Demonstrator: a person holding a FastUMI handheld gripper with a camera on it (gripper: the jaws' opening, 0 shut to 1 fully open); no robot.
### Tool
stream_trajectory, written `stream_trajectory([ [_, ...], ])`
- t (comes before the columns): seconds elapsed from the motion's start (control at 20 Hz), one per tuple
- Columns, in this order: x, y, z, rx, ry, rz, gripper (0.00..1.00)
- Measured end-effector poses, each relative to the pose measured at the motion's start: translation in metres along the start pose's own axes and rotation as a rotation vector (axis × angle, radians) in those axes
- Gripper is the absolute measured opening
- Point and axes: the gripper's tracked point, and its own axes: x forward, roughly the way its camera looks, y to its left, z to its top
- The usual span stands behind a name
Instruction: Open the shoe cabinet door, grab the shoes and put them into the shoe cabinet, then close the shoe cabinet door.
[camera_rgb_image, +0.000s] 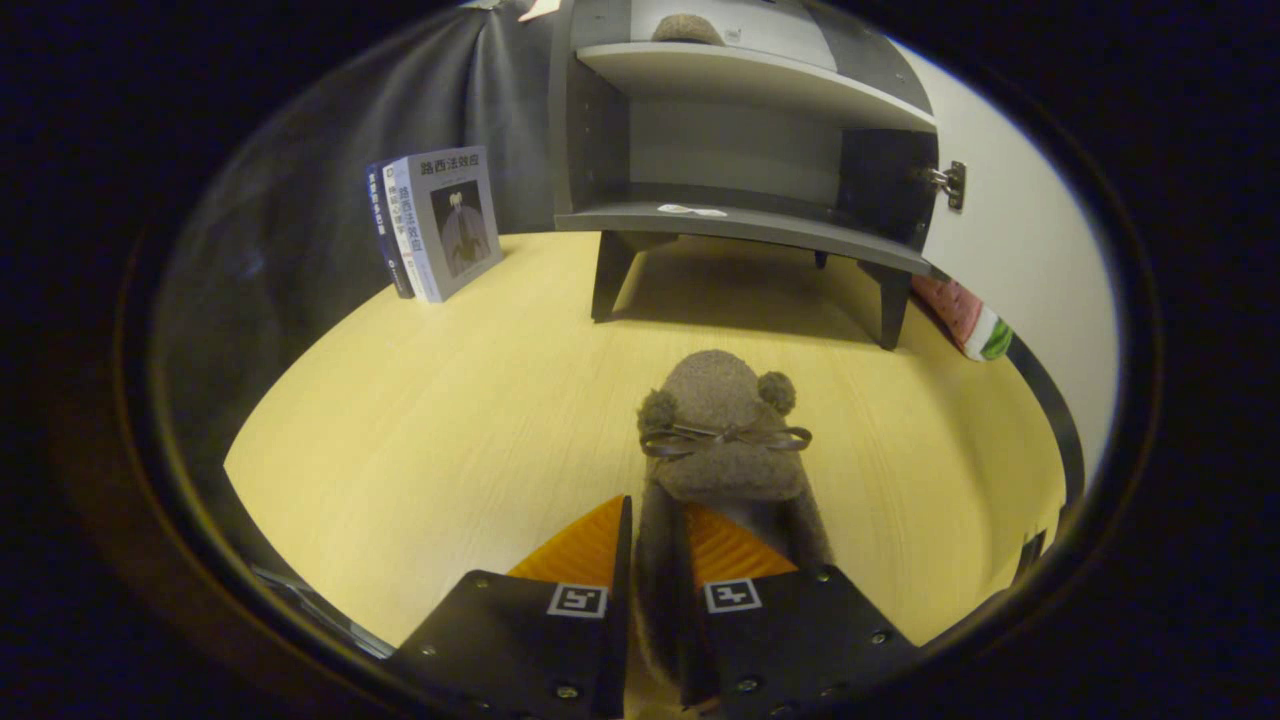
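The shoe, a fuzzy grey-brown slipper with two small round ears and a thin ribbon bow across its top, sits clamped in the claw: both fingers press on the side wall of the slipper's heel end, one finger on the outside and the other inside the opening, so the claw is clenched on the shoe. The toe of the slipper points away from the fingers, toward the shoe cabinet. Whether the sole touches the light wooden counter or hangs just above it I cannot tell.

The shoe cabinet stands on short dark legs well beyond the slipper, its white door swung open to the right with a metal hinge showing on the frame. The lower compartment has only a small pale scrap lying on its front lip. On the shelf above lies a second fuzzy shoe of the same colour. To the left of the cabinet two books stand upright near the dark cloth wall. A pink and green object lies on the counter beside the cabinet's right leg, under the open door.
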Motion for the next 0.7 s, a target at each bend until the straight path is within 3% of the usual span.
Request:
stream_trajectory([
  [0.35,0.014,-0.003,0.018,-0.018,-0.028,-0.040,0.21],
  [0.4,0.020,-0.006,0.018,-0.024,-0.022,-0.041,0.02],
  [0.7,0.009,-0.011,0.043,-0.007,-0.043,-0.035,0.02],
])
